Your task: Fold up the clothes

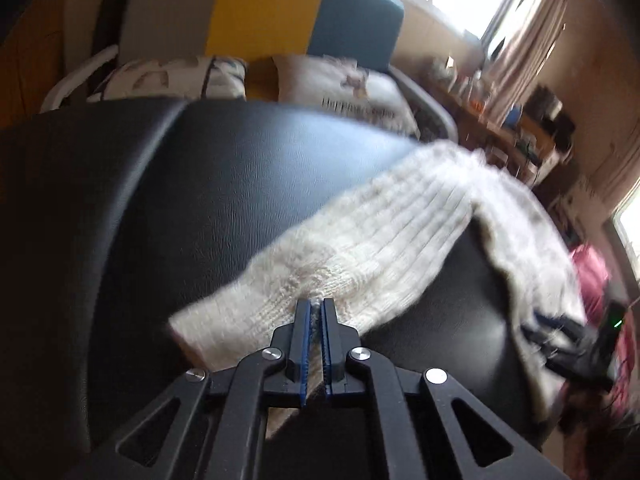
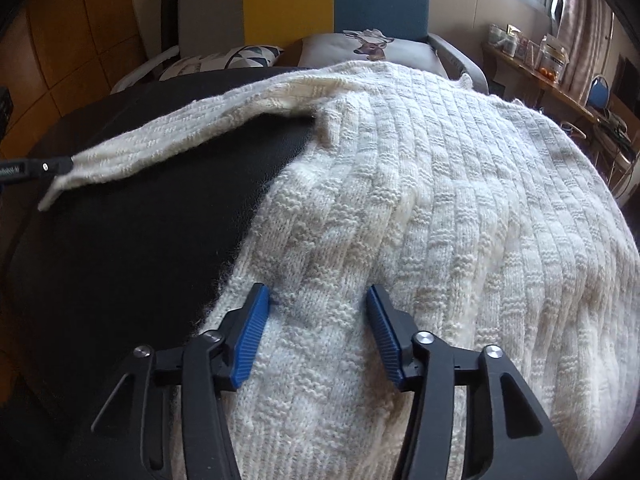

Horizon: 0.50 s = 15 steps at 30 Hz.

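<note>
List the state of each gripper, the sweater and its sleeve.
Left gripper: shut on the sleeve's edge.
Right gripper: open, jaws astride the knit near the sweater's edge, not pinching.
Sweater: spread flat on the black surface, unfolded.
Sleeve: stretched out sideways over the black surface, not folded in.

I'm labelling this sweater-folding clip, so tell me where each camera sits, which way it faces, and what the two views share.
Left wrist: rides the left gripper, looking down along its fingers, shut on the cream knitted sweater's sleeve over the black leather surface.
Right wrist: rides the right gripper, angled down over the sweater's body, jaws open astride the knit.
Shared: sweater, black surface, the grey, yellow and blue sofa behind; the right view shows the left gripper's tip at the cuff.
</note>
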### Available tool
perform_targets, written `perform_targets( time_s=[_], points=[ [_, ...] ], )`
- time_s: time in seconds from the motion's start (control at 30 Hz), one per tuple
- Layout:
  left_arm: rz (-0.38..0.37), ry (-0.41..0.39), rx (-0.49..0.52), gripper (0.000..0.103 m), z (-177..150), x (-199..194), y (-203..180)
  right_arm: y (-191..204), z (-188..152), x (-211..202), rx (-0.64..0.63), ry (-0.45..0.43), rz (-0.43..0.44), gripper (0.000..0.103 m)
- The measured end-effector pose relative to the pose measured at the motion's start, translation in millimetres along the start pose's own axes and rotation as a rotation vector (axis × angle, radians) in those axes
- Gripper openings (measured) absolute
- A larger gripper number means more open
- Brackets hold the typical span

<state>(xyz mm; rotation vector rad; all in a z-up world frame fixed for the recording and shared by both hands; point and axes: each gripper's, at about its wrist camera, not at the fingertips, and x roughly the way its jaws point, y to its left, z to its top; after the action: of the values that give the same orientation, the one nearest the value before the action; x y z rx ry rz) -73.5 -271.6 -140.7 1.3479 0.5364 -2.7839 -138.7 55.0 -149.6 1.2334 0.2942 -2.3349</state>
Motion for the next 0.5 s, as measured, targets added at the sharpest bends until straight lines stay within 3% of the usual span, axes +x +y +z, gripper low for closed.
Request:
perform_targets(
  time_s=[0.1,0.2,0.33,0.43,0.5],
  points=[
    [-0.015,-0.078,-0.002,0.004,9,-28,-6,0,5,-2,-0.022,0.022,0.009,0.023],
    [0.044,-0.093,0.013,0.004,12,-35,-6,7,5,-1,-0.075,0.048,0.034,0.023],
    [0.127,0.023,-0.073,0.004,-1,-10,24,15,1,0,-0.103,0.048,0.061,0.026],
    [0.126,-0.002,-0.097,0.004,-7,-19,36,2,12,-5,-0.085,0.121,0.13,0.029],
    [0.121,-0.027,-0.065,0.004,-9,-31,35,-11,22,-16,-0.072,0.089,0.142,0.029]
  ],
)
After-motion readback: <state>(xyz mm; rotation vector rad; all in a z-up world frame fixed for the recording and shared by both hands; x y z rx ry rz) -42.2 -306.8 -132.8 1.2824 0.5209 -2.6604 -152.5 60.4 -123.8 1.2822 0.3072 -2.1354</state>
